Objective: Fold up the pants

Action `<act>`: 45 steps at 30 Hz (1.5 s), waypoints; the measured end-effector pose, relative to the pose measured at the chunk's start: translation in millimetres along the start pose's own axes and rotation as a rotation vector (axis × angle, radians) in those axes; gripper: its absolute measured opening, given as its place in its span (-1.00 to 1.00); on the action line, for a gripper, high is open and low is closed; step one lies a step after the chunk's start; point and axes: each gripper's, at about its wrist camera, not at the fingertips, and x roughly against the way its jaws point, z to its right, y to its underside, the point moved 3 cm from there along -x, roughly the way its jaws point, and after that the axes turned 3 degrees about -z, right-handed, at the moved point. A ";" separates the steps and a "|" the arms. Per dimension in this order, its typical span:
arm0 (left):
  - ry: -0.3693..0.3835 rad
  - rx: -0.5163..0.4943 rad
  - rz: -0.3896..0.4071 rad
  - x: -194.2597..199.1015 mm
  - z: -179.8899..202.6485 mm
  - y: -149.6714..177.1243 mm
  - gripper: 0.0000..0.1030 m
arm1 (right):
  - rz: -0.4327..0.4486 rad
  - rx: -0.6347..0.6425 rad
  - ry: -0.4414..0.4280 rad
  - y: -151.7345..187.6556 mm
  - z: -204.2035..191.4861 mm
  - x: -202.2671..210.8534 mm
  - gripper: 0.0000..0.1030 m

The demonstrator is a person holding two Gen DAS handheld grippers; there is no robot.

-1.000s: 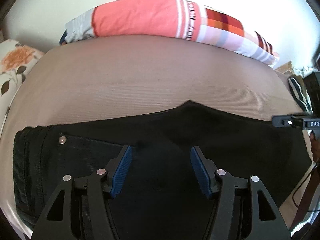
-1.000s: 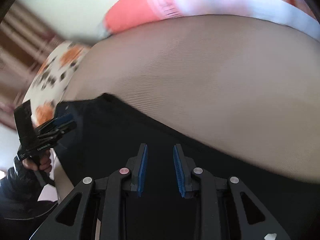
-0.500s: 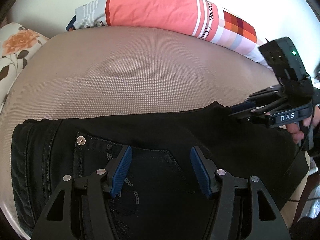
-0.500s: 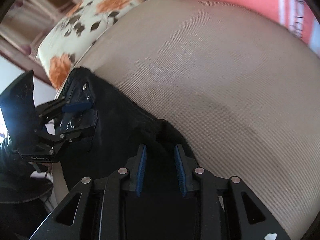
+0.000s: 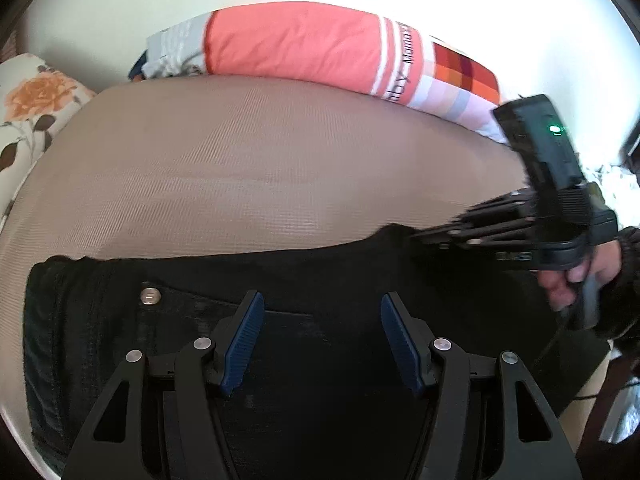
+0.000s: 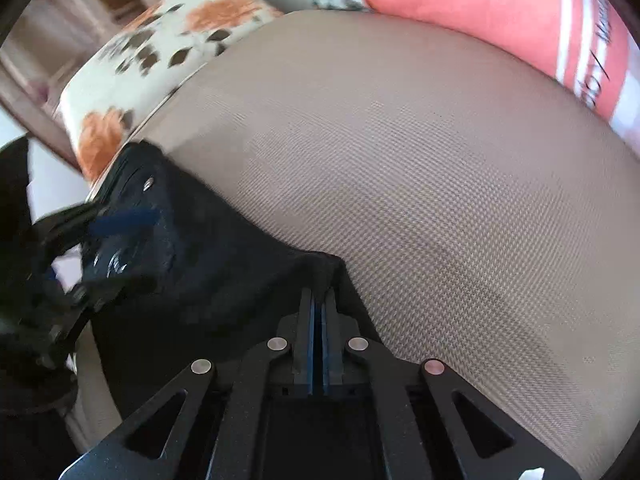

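We find the pants [image 5: 320,276] lying flat across the near edge of the mattress [image 5: 248,168], waistband to the left. Behind the mattress, a rolled blanket [image 5: 304,44] lies along the wall. A pillow [image 5: 28,104] sits at the far left. The right gripper [image 6: 319,300] is at the pants' far edge, right of the left gripper [image 5: 320,332].

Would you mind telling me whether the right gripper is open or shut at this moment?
Shut. The right gripper has its blue pads nearly together, pinching the pointed edge of the black denim pants on the beige mattress.
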 end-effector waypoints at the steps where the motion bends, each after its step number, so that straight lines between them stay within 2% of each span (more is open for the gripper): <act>1: 0.005 -0.007 0.000 -0.5 3.4 -0.5 0.20 | 0.001 0.003 0.002 0.5 1.4 0.5 -0.98; 3: 0.015 -0.038 -0.010 -4.5 14.4 -1.5 0.20 | -0.005 -0.025 -0.007 1.1 4.6 3.9 -0.90; 5: 0.026 -0.074 -0.019 -8.9 27.7 -3.2 0.20 | 0.019 -0.082 0.016 3.7 9.2 17.7 -0.47; 8: 0.062 -0.128 -0.024 -12.9 49.6 -6.0 0.20 | 0.101 -0.154 0.089 22.2 22.9 55.8 -0.44; 12: 0.112 -0.193 -0.038 -23.8 80.0 -7.5 0.20 | 0.154 -0.285 0.198 73.6 45.8 103.9 -0.44; 13: 0.125 -0.202 -0.045 -26.7 85.4 -7.1 0.20 | 0.153 -0.336 0.269 96.1 54.1 116.9 -0.42; 17: 0.165 -0.246 -0.081 -45.4 108.7 -5.4 0.20 | 0.149 -0.500 0.397 167.5 76.0 145.4 -0.39; 20: 0.147 -0.260 -0.102 -60.0 113.6 -7.1 0.20 | 0.135 -0.598 0.456 210.4 87.6 154.5 -0.39; 23: 0.139 -0.252 -0.116 -72.5 111.4 -10.5 0.20 | 0.116 -0.645 0.502 233.5 93.5 151.6 -0.39; 26: 0.129 -0.255 -0.107 -75.4 111.3 -12.6 0.20 | 0.128 -0.666 0.531 242.6 103.5 146.4 -0.39; 30: 0.094 -0.261 -0.095 -79.4 112.8 -14.6 0.20 | 0.143 -0.680 0.567 235.9 113.5 139.8 -0.37; 40: 0.005 -0.258 -0.094 -88.6 121.3 -24.4 0.20 | 0.182 -0.696 0.564 228.8 124.1 138.1 -0.32; 45: 0.005 -0.220 -0.100 -78.8 120.1 -25.0 0.20 | 0.194 -0.690 0.554 230.6 121.1 139.0 -0.32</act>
